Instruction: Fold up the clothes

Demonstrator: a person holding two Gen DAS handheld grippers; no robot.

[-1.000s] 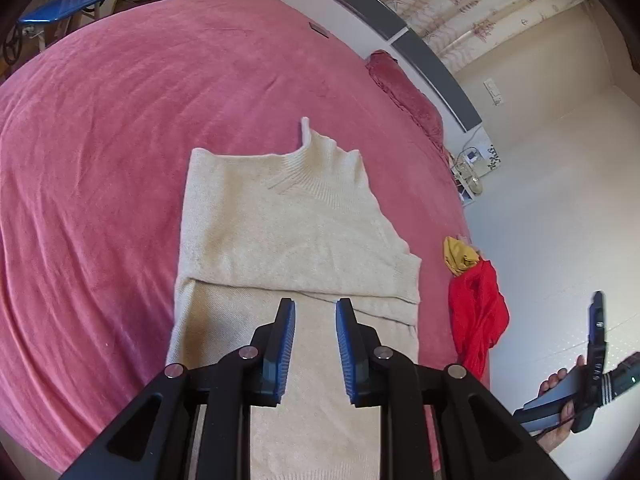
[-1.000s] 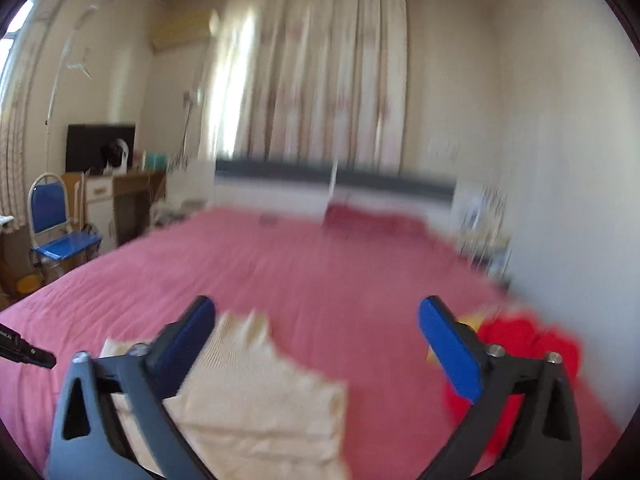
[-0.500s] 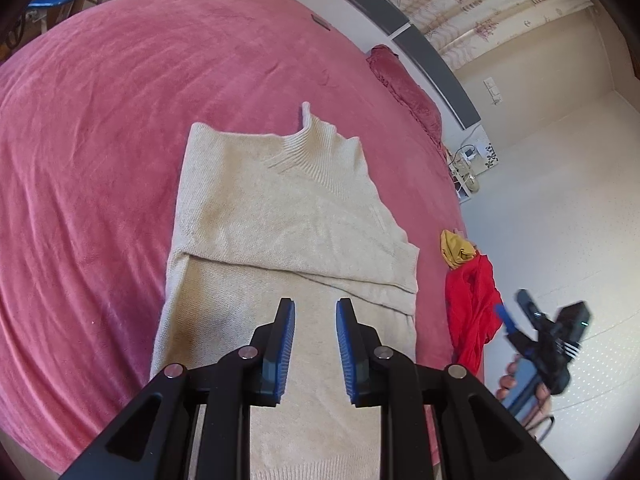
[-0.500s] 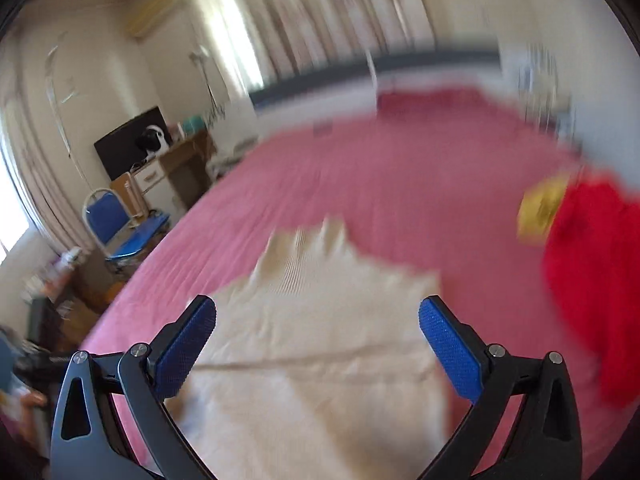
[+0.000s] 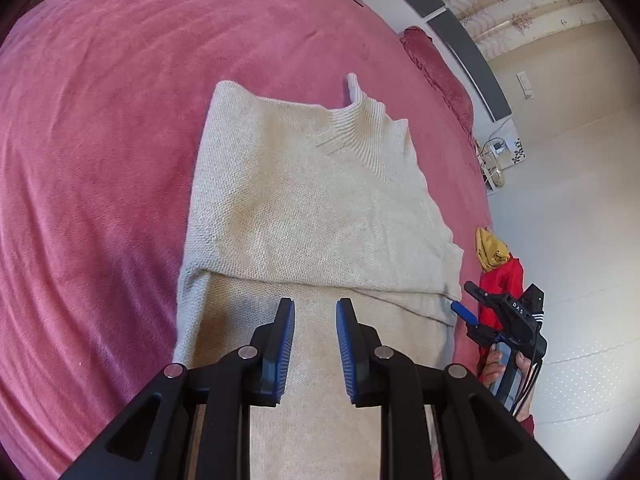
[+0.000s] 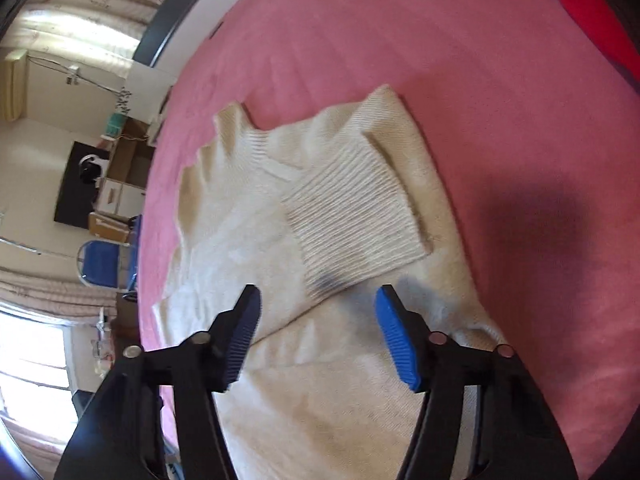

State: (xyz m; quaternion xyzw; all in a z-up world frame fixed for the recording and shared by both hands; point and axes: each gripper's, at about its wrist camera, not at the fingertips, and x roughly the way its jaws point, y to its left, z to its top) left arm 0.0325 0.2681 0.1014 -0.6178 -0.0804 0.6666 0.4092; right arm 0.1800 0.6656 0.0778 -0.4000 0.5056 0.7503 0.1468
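A cream knitted sweater point(image 5: 312, 208) lies flat on the pink bed point(image 5: 100, 140), its sleeves folded in across the body and its ribbed collar at the far end. My left gripper point(image 5: 315, 312) hovers over the sweater's lower half, jaws a little apart and holding nothing. My right gripper point(image 6: 316, 300) is open wide just above the sweater point(image 6: 280, 240), near a folded ribbed cuff point(image 6: 352, 224). The right gripper also shows in the left wrist view point(image 5: 464, 312) at the sweater's right edge.
A red garment point(image 5: 500, 280) and a yellow one point(image 5: 490, 248) lie at the bed's right edge. A dark red pillow point(image 5: 440, 72) lies at the headboard. A blue chair point(image 6: 104, 260) and a desk point(image 6: 120, 168) stand beside the bed.
My right gripper has swung down from facing the room to just above the sweater and moved in to its right edge. My left gripper has come slightly closer over the sweater.
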